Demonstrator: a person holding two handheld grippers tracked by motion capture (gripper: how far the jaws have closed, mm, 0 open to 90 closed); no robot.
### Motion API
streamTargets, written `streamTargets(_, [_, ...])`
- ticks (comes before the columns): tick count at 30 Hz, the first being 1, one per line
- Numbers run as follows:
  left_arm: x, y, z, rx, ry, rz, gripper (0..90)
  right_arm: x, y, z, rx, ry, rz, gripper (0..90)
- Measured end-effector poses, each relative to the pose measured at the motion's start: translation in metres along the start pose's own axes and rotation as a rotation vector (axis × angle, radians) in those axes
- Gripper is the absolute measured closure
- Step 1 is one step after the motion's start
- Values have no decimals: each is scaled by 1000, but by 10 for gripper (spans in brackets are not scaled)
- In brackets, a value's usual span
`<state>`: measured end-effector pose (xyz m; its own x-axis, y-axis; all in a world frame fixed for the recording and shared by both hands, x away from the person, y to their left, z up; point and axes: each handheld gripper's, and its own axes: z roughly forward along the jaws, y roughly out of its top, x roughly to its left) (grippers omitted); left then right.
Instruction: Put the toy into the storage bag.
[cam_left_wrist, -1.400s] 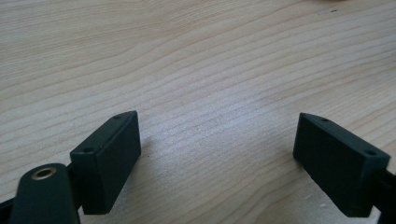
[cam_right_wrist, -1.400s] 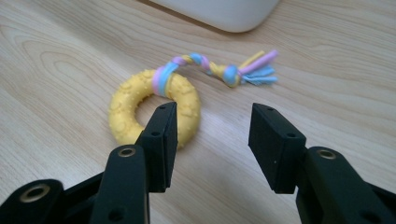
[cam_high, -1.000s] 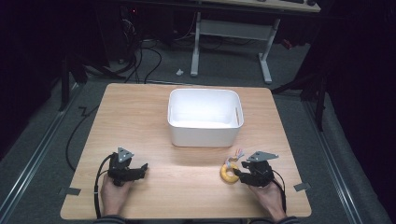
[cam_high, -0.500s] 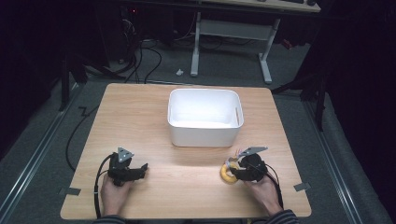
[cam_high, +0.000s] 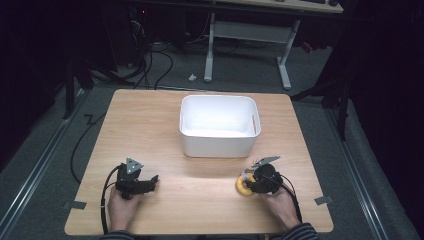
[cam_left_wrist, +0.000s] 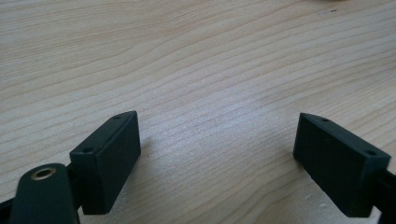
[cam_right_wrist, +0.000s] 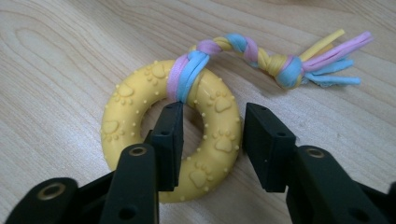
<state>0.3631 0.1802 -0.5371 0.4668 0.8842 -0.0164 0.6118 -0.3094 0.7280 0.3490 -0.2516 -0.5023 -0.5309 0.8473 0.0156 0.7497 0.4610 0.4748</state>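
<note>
The right gripper (cam_right_wrist: 210, 135), tilted down near the table's (cam_high: 150, 120) front right edge, straddles one side of the yellow ring (cam_right_wrist: 126, 116) without clamping it, one jaw in the hole, while the left gripper (cam_left_wrist: 215, 154) rests wide open and empty on bare wood, the bin (cam_high: 218, 145) behind.

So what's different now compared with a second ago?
The right hand-held gripper has moved left onto the yellow ring toy; one jaw is in its hole, one outside, not yet closed. The left hand-held gripper, the white bin and the toy stayed put.
</note>
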Motion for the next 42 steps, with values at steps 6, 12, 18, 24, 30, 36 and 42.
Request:
streamTargets(6, [0,0,0,0,-1,0,151,3,2,0,21,-24,-22,642])
streamTargets(12, [0,0,0,0,-1,0,151,3,3,0,25,-21,-30,651])
streamTargets(18, [0,0,0,0,-1,0,151,4,2,-1,15,-29,-45,658])
streamTargets(24, [0,0,0,0,-1,0,151,2,0,-5,-5,-26,-49,662])
streamTargets(30, [0,0,0,0,-1,0,151,1,-1,-10,-30,-26,-50,663])
streamTargets(36, [0,0,0,0,-1,0,151,-2,-3,-21,-59,-32,-52,664])
streamTargets(42, [0,0,0,0,-1,0,151,-3,-5,-31,-82,-39,-58,664])
